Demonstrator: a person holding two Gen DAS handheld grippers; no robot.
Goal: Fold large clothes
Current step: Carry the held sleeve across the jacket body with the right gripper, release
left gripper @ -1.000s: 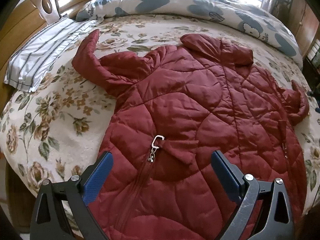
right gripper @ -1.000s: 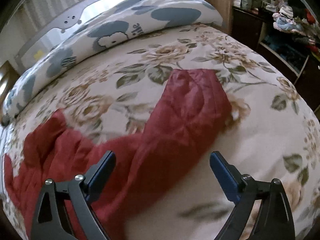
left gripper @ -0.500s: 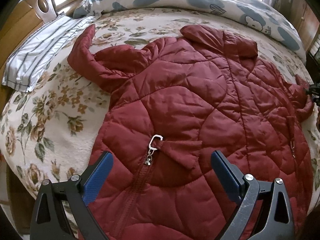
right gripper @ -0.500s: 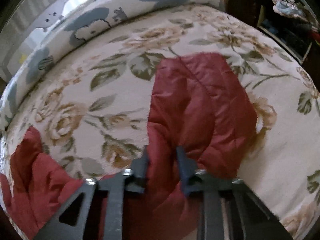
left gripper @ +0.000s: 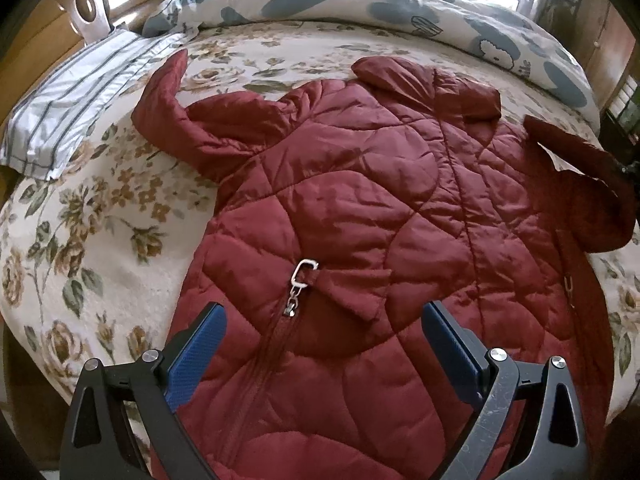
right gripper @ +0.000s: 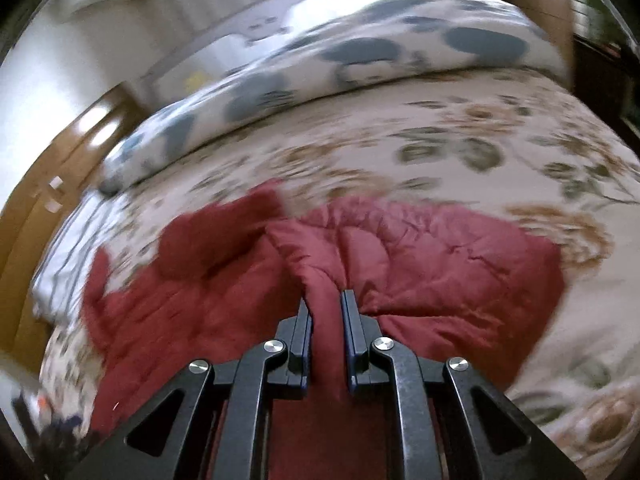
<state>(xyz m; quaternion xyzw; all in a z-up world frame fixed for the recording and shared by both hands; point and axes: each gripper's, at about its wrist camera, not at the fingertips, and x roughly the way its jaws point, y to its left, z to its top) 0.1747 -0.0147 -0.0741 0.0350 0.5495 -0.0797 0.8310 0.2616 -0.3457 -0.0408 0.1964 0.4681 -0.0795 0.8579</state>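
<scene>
- Two grippers in play: right gripper (right gripper: 325, 308) clamped on a pinch of the jacket's right sleeve (right gripper: 440, 264); its jaws have just been closing, fabric between them.
- Left gripper (left gripper: 322, 344) has its blue pads wide apart, holding nothing, hovering over the lower front of the jacket near the zipper pull (left gripper: 301, 280).
- Red quilted jacket (left gripper: 360, 208) lies front-up, spread on the floral bed (left gripper: 100, 220), collar toward the cartoon-print duvet (left gripper: 400, 12); left sleeve (left gripper: 168, 108) sticks out toward the striped pillow (left gripper: 72, 92).
- Risk: fabric looks slick and puffy, and only a narrow fold sits between the pads, so it could slide out if the sleeve is swung fast.
- Risk: pulling the sleeve across with the body unpinned may drag the whole jacket, since the left gripper presses on nothing.
- Risk: sleeve may land bunched or twisted, judging by the creases at the grip.
- Right wrist view only: the clamp itself and the folded sleeve end; heavily motion-blurred, so far details are unreadable.
- Left wrist view only: the full jacket layout, zipper, other sleeve, pillow, wooden headboard (left gripper: 80, 4). The right sleeve shows raised at the right edge there; the right gripper itself is barely visible, too dark to read.
</scene>
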